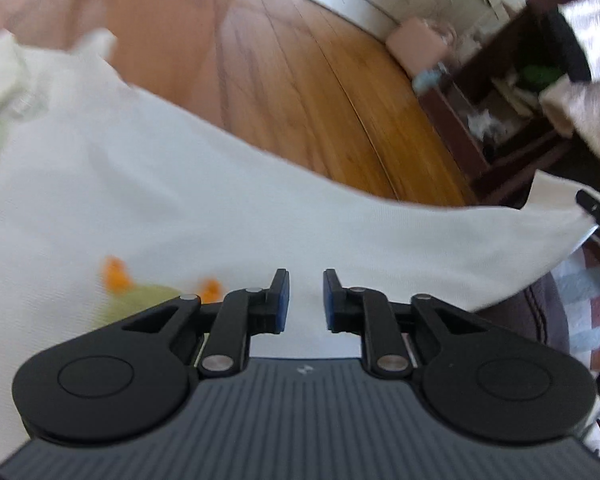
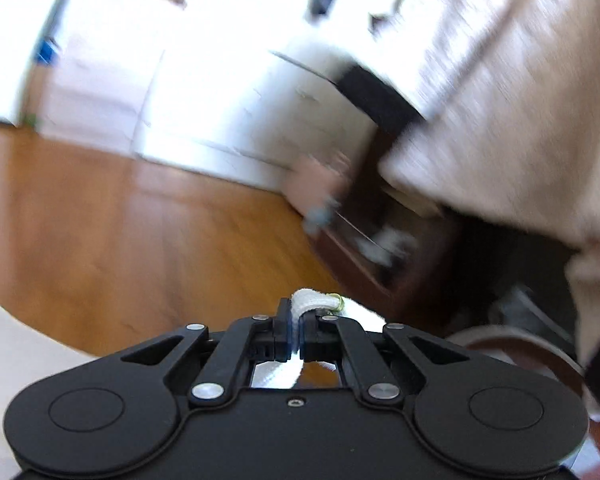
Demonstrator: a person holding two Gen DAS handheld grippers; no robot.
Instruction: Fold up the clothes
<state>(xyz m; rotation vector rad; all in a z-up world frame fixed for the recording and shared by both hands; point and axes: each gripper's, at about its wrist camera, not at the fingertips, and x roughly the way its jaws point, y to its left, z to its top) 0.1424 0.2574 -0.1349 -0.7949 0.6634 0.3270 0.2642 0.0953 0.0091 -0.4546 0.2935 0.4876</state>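
A white garment (image 1: 220, 216) with an orange and green print (image 1: 140, 292) hangs stretched across the left wrist view, lifted above the wooden floor. My left gripper (image 1: 305, 300) is open just in front of the cloth, with nothing between its blue pads. At the far right of that view the other gripper (image 1: 598, 212) holds the garment's corner. In the right wrist view my right gripper (image 2: 298, 334) is shut on a bunched white hem of the garment (image 2: 314, 300), which has a green trim. More white cloth (image 2: 16, 360) shows at the lower left.
A wooden floor (image 1: 300, 80) lies below. A dark wooden shelf unit (image 1: 500, 120) with clutter stands at the right, near a pale pink box (image 1: 416, 46). White cabinets (image 2: 220, 100) line the far wall. A person's light fuzzy sleeve (image 2: 520, 120) with a black strap fills the right side.
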